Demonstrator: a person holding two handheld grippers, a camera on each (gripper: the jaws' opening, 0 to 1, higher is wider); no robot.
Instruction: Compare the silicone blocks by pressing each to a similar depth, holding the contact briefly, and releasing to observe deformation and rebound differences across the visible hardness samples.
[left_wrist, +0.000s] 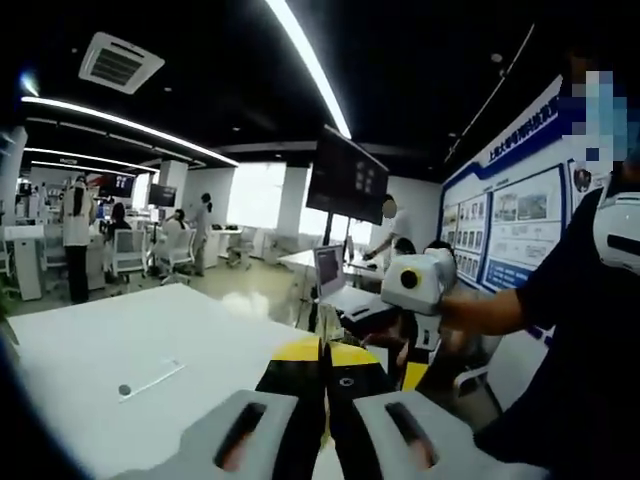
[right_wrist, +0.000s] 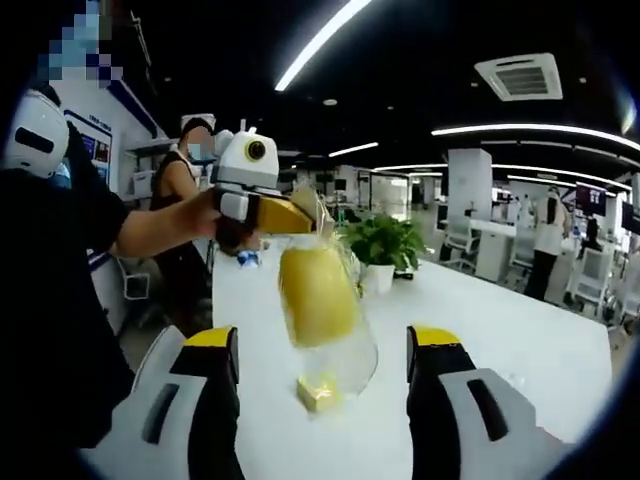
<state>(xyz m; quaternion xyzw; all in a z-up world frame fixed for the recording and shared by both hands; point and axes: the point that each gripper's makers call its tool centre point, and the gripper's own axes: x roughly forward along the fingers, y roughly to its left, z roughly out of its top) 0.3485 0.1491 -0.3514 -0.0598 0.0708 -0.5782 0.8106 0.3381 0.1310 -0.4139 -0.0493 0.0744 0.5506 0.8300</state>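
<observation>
1 yellow silicone block (right_wrist: 316, 292), clear-wrapped

— What surrounds the white table (left_wrist: 120, 345) in this open-plan office?

— Long ceiling light strips (left_wrist: 305, 60) run overhead beside a square air-conditioning vent (left_wrist: 120, 62). A dark wall-hung monitor (left_wrist: 347, 178) sits above a laptop (left_wrist: 330, 270) on a far desk, and blue display boards (left_wrist: 510, 215) line the wall.

— Anything on the tabletop itself?

— A thin pen-like item (left_wrist: 150, 380), too small to identify, lies near one edge. From the right gripper view, a potted green plant (right_wrist: 380, 245) in a white pot stands farther along the table.

— And people?

— Several stand or sit among white chairs (right_wrist: 462, 240) in the background.
</observation>
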